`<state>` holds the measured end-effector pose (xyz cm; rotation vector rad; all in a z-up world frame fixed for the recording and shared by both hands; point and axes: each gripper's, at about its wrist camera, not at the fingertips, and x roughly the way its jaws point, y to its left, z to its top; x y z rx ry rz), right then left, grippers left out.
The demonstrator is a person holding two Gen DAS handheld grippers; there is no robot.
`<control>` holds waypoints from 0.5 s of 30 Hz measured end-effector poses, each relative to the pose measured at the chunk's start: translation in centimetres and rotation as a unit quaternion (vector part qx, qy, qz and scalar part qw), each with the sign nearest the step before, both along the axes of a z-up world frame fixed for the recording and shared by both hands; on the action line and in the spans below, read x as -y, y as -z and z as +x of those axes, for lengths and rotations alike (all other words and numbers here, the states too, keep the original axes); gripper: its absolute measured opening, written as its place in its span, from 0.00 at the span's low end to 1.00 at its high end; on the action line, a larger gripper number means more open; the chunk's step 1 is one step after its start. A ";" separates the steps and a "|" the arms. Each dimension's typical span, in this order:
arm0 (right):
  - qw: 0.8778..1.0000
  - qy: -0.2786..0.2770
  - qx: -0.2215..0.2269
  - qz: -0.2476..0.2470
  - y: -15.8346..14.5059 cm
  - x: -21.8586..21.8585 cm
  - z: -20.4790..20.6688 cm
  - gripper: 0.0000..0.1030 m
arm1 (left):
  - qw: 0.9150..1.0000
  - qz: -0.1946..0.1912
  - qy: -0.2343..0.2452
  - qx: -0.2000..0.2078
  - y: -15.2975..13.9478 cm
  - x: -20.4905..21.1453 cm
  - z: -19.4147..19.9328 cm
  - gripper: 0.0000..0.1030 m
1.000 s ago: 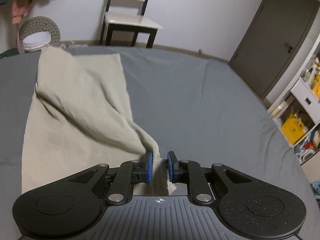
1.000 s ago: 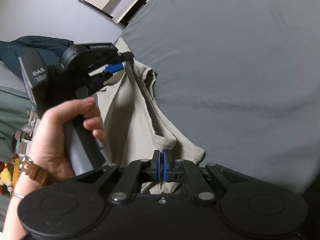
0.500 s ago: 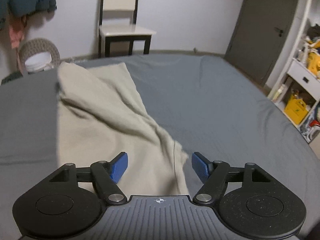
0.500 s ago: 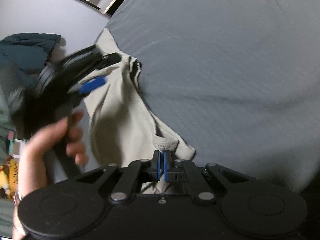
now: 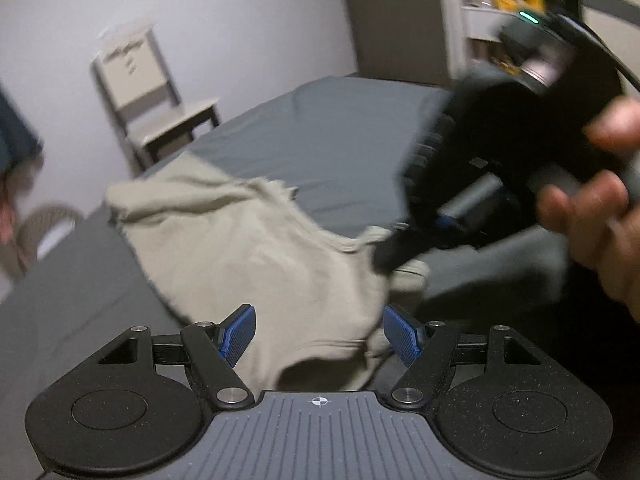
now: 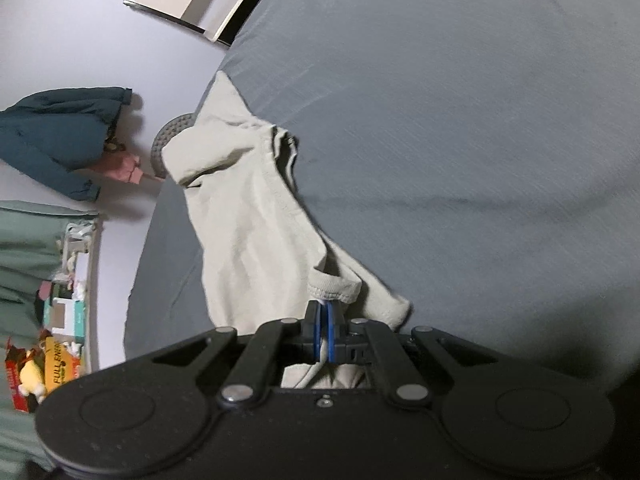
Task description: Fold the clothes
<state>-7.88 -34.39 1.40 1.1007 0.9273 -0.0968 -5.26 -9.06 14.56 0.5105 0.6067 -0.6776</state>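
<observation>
The right gripper (image 6: 323, 330) was seen pressed shut on the ribbed edge of the beige garment (image 6: 256, 232) — a pinch shown only in the right wrist view. In the left wrist view the left gripper (image 5: 319, 334) was held spread, nothing gripped, the garment lying below and beyond its blue pads. Farther off, the cloth was draped across the grey bed (image 6: 460, 120) — the chair (image 5: 152, 96) stood behind.

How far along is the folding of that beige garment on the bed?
Early days. The beige garment lies rumpled on the grey bed, no neat fold visible. The right gripper pinches its edge; the left gripper is open and holds nothing. Flattening and every fold remain.
</observation>
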 end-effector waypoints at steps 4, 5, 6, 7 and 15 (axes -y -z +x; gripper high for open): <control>1.000 0.007 0.008 0.005 -0.2 -0.2 -0.1 0.04 | 0.997 0.033 0.051 0.045 -0.8 1.7 -2.2 0.69; 1.000 0.009 0.010 0.005 -0.3 -0.2 -0.1 0.04 | 0.996 0.038 0.057 0.051 -0.8 1.9 -2.5 0.69; 1.000 0.011 0.011 0.006 -0.3 -0.2 -0.1 0.04 | 0.996 0.043 0.058 0.054 -0.8 2.1 -2.6 0.69; 1.000 0.012 0.013 0.010 -0.2 -0.2 -0.1 0.04 | 0.996 0.049 0.057 0.056 -0.6 2.4 -2.6 0.69; 0.998 0.012 0.046 0.030 -0.9 -0.1 -0.2 0.04 | 0.994 0.079 0.042 0.057 0.5 3.7 -1.6 0.44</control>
